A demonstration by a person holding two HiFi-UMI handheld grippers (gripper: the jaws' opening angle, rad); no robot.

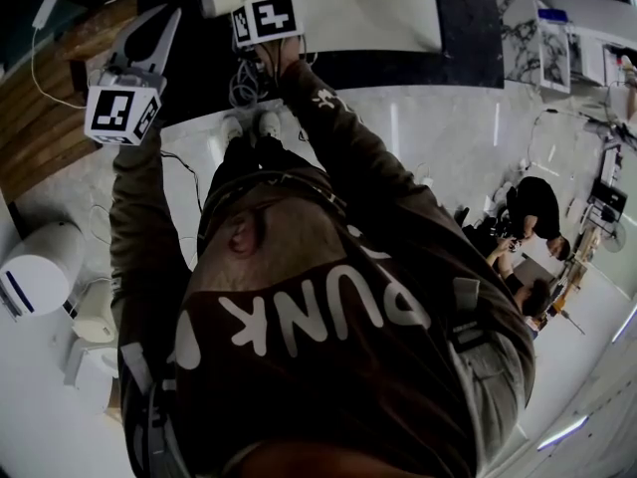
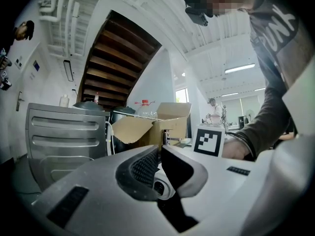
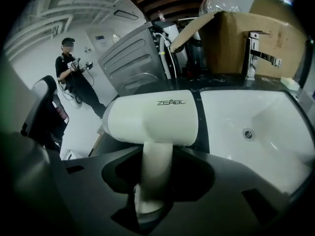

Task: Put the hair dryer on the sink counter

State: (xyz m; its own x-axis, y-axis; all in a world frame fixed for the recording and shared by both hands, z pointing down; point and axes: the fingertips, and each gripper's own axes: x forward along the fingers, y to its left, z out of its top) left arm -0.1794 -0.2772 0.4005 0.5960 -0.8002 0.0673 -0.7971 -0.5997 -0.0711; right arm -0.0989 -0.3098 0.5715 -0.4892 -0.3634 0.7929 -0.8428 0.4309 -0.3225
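White hair dryer (image 3: pixel 152 117), grey lettering on its barrel, lies on the dark bench (image 3: pixel 204 132) beside the white sink (image 3: pixel 266 107). Right tongs (image 3: pixel 153 181) stand open around its handle. Left tongs (image 2: pixel 160 154) are closed and empty. The contents of the cardboard box (image 3: pixel 231 43) are hidden.

Both arms are stretched forward in dark brown sleeves. The left arm (image 1: pixel 139 217) reaches out to the person's left. The pale grey two-jaw left gripper (image 2: pixel 160 149) it carries is raised, with its black-and-white marker cube (image 1: pixel 121 113) nearest the body. The jaws are drawn nearly together at the tips, with nothing between them. The right arm (image 1: pixel 348 147) extends further ahead, with the bare right hand (image 2: pixel 236 149) just behind its own marker cube (image 1: pixel 267 16). The grey two-jaw right gripper (image 3: pixel 157 154) has its jaws standing wide. The handle of the white plastic hair dryer (image 3: pixel 152 117) stands between them with a dark gap on either side, and the pads are not pressing it.
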